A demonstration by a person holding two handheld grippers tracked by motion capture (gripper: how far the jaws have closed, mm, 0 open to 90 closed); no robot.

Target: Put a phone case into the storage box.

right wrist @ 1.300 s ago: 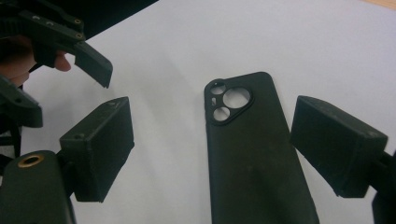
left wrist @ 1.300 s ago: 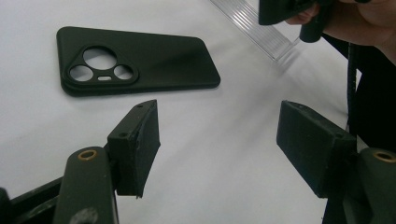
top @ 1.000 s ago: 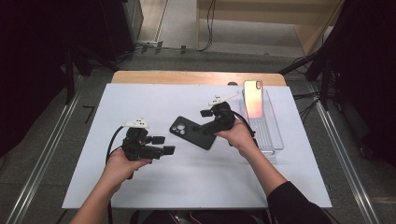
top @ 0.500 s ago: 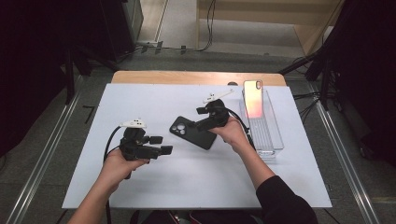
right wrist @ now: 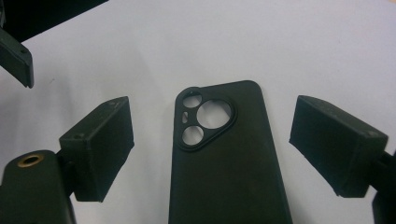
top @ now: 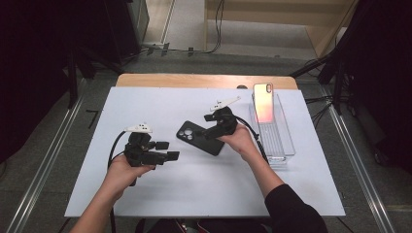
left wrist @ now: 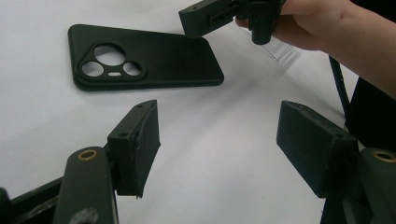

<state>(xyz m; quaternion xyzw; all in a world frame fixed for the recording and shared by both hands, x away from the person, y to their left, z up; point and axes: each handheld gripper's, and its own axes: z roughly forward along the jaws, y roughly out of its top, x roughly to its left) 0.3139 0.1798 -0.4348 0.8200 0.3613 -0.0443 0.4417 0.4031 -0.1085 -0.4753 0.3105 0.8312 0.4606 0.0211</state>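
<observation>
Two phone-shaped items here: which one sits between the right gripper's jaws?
The black phone case lying flat on the white mat, camera cutout showing. The pinkish phone rests apart in the clear tray.

The black phone case (top: pixel 200 138) lies flat on the white table (top: pixel 145 104), near the middle. It is empty. A hole with rounded corners for the camera sits at one end, with three round openings inside it. It lies a bit slanted on the table.

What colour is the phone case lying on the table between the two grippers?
Matte black all over, the phone case shows best in the right gripper view.
</observation>
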